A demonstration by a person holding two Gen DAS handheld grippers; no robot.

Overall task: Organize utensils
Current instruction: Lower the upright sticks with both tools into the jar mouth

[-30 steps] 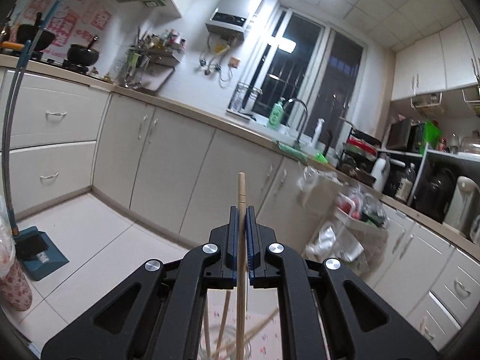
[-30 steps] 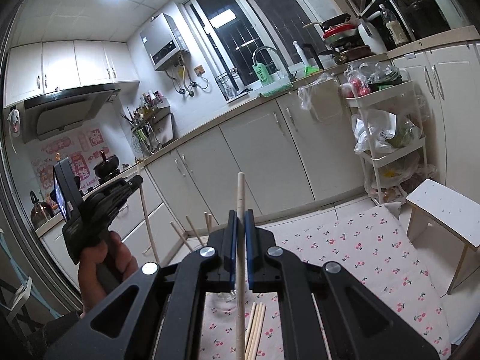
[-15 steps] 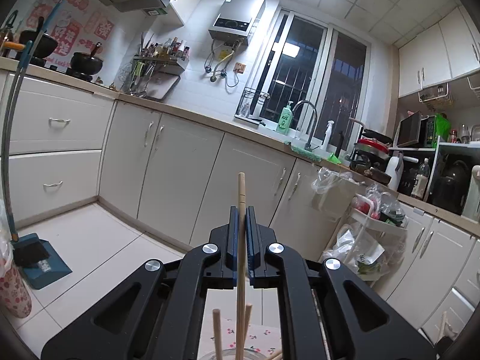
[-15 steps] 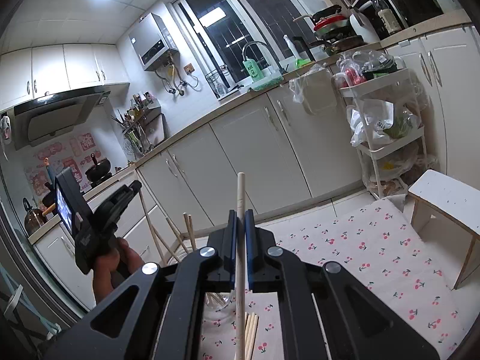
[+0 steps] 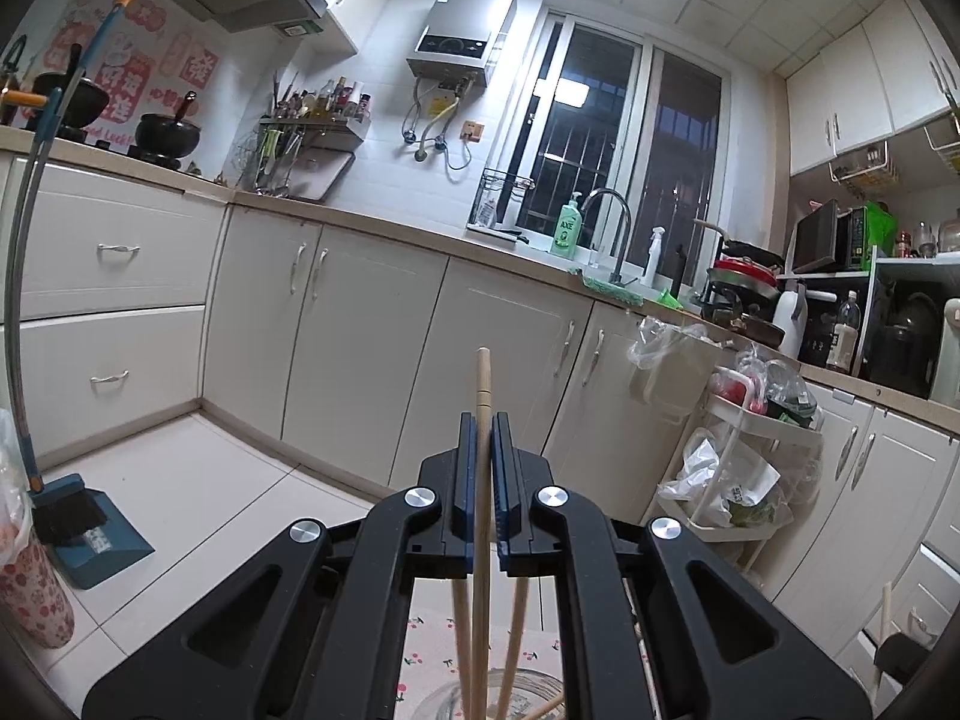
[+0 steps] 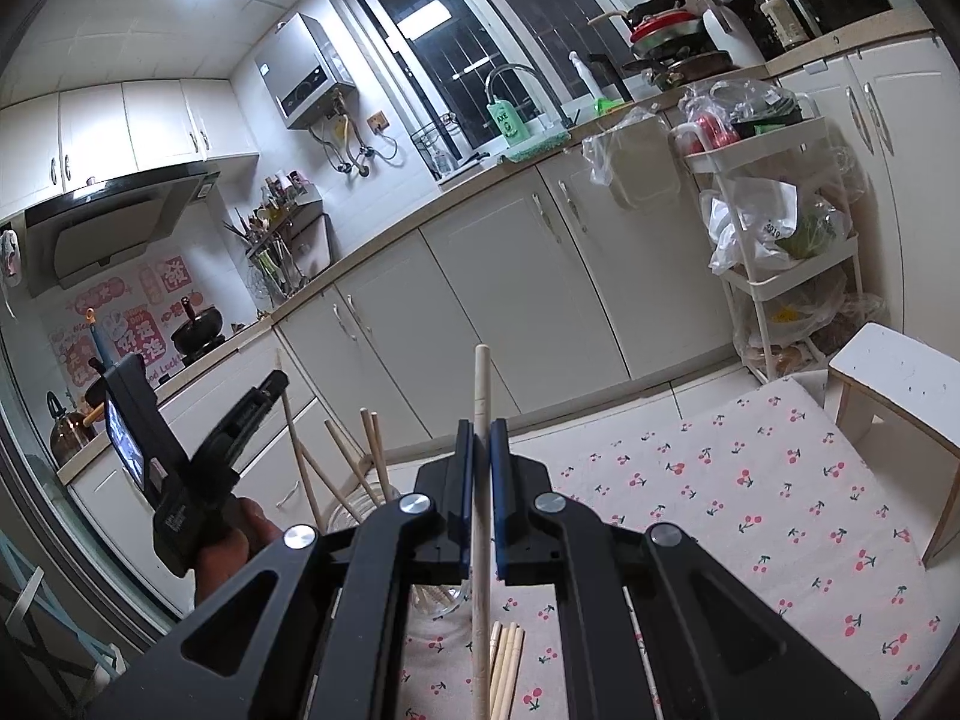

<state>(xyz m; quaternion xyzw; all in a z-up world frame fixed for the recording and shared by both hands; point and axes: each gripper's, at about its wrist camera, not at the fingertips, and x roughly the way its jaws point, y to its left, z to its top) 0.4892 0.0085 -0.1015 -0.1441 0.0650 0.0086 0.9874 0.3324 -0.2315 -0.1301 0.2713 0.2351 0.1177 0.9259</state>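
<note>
- A kitchen: cream cabinets (image 6: 456, 312), a dark window over the sink, pale floor tiles. The surface (image 6: 750, 498) wears a cherry-print cloth.
- Left tool (image 5: 479, 450) is clamped on a wooden chopstick (image 5: 482, 420), upright, its lower end inside a glass jar (image 5: 456, 696) that holds other sticks.
- Right tool (image 6: 480, 450) pinches a paler chopstick (image 6: 480, 396), also upright, above loose chopsticks (image 6: 507, 654) lying on the cloth near the jar.

You're in a home kitchen: cream cabinets (image 5: 366, 324), sink faucet (image 5: 609, 228), range hood (image 6: 102, 234), wall water heater (image 5: 462, 30).
</note>
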